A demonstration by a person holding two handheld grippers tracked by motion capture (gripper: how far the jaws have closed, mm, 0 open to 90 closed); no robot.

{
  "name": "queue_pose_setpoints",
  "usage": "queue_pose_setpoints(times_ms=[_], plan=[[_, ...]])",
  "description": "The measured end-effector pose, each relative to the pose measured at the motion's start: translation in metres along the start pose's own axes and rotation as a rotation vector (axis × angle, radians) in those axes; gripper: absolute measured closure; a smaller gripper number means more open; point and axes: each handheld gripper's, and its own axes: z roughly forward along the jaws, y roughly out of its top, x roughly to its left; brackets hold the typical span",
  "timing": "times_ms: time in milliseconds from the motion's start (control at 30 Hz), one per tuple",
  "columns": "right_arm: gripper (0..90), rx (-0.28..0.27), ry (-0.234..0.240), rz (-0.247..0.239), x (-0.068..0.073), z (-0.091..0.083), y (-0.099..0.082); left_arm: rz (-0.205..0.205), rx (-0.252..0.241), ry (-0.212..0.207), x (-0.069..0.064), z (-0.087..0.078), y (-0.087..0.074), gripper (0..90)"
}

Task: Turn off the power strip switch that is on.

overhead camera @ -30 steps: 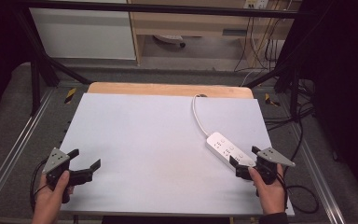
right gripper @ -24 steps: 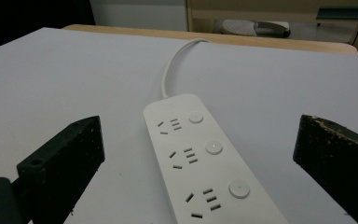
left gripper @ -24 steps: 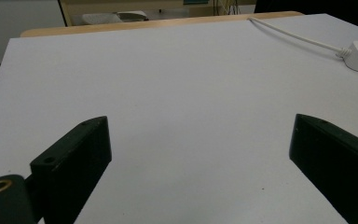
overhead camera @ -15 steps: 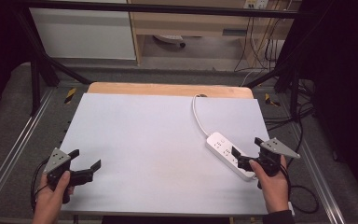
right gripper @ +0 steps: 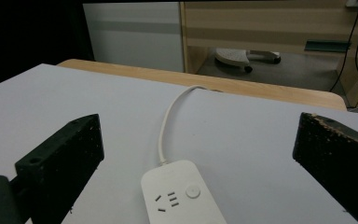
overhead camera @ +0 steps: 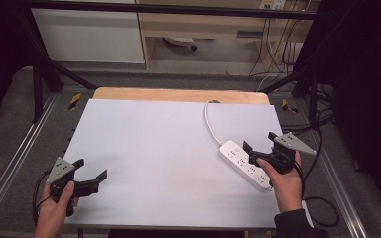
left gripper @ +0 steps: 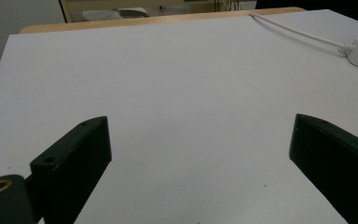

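Clearly spread, both pairs of jaws, nothing between them. Right gripper (overhead camera: 257, 147) at the right of the high view, held low over the near half of a white power strip (overhead camera: 245, 165), released and not yet closed on it. In the right gripper view, wide open too (right gripper: 198, 154), with the strip's (right gripper: 182, 194) socket end and round button low in the middle of the frame, squarely between the jaws. Left gripper (overhead camera: 90, 174) at the lower left of the high view, well apart from the strip, gaping over bare white tabletop (overhead camera: 149, 148); seen along its own jaws (left gripper: 200, 158), likewise unclenched.

Strip lying diagonally at centre right, white cord (overhead camera: 210, 124) curving up toward the wooden table edge (overhead camera: 178, 94) at the top. Probably light, rigid and smooth-shelled, so likely to slip or pivot if pinched at a corner. Best taken across the narrow width, on the two long flat sides, near the middle of the body. Cord soft and likely to drag or tug when lifted.
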Motion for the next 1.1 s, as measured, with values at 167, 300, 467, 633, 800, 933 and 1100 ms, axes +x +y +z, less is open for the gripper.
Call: queue_pose_setpoints(times_ms=[167, 300, 467, 633, 800, 933, 1100], plan=[[3.1, -0.002, 0.002, -0.005, 0.004, 0.009, 0.003, -0.001, 0.001, 0.003, 0.0, 0.0, 0.0, 5.5], [11.0, -0.007, 0.001, -0.008, 0.007, 0.018, 0.006, 0.0, 0.003, 0.005, 0.0, 0.001, 0.0, 5.5], [25.5, 0.001, 0.014, 0.012, 0.009, 0.026, 0.004, 0.002, 0.006, 0.006, 0.0, 0.001, -0.001, 5.5], [38.9, 0.008, 0.031, 0.029, 0.007, 0.03, 0.001, 0.0, 0.009, 0.007, 0.001, 0.001, -0.001, 5.5], [55.5, 0.032, -0.023, 0.041, 0.003, 0.035, -0.005, -0.002, 0.01, 0.007, 0.001, 0.001, -0.001, 5.5], [66.1, 0.037, -0.044, 0.033, 0.001, 0.037, -0.01, -0.002, 0.01, 0.007, 0.001, 0.001, -0.001, 5.5], [73.9, 0.043, -0.055, 0.015, 0.001, 0.038, -0.014, -0.003, 0.01, 0.007, 0.001, 0.002, -0.001, 5.5]])
